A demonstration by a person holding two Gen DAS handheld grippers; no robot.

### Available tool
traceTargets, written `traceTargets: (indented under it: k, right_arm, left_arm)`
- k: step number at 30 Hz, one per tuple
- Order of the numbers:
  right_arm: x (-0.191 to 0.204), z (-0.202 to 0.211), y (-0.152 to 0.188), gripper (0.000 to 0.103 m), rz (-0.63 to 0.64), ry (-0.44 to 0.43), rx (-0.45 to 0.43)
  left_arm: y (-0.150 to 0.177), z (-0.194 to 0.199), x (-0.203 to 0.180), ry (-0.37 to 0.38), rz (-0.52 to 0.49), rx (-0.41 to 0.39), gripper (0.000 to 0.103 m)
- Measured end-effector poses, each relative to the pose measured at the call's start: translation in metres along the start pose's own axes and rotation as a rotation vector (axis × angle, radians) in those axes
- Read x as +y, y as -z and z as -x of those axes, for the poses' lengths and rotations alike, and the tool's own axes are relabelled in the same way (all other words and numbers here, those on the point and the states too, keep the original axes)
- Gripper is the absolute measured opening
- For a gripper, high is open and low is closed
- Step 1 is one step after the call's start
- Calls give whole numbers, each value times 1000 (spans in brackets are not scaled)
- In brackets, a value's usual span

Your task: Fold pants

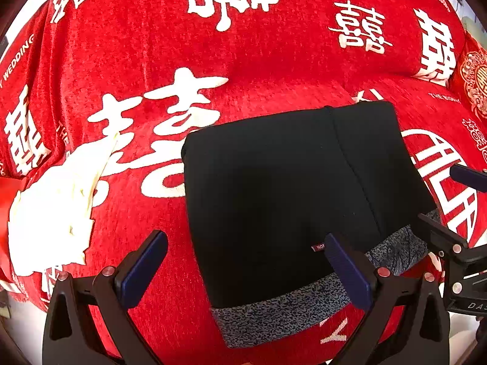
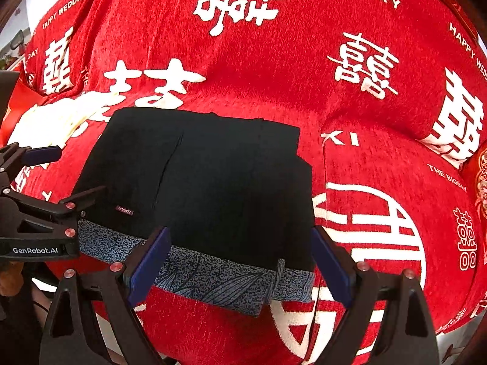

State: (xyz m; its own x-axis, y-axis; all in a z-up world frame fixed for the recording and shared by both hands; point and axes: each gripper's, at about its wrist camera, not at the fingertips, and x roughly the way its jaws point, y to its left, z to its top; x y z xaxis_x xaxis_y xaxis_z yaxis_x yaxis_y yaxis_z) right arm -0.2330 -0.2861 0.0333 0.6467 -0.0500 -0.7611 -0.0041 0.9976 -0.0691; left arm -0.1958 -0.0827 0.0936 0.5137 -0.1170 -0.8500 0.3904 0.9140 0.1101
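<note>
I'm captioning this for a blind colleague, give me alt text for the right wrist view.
Black pants lie folded into a compact rectangle, patterned grey waistband nearest, on a red cover with white characters. The open right gripper hovers over the waistband; the left gripper is at the left edge.

left gripper (image 1: 246, 269) jaws spread wide, right gripper (image 2: 240, 266) likewise, side by side

Bright, even daylight, sharp centres, strong fisheye bending with dark vignetted corners, and washed-out white glare at edges.
</note>
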Motion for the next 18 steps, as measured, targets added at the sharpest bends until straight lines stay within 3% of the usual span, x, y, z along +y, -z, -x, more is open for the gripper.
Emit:
traceTargets:
  k: [18]
  right_arm:
    - [-2, -3, 2, 93, -1, 1, 7]
  left_arm:
    - [0, 0, -4, 10, -12, 2, 103]
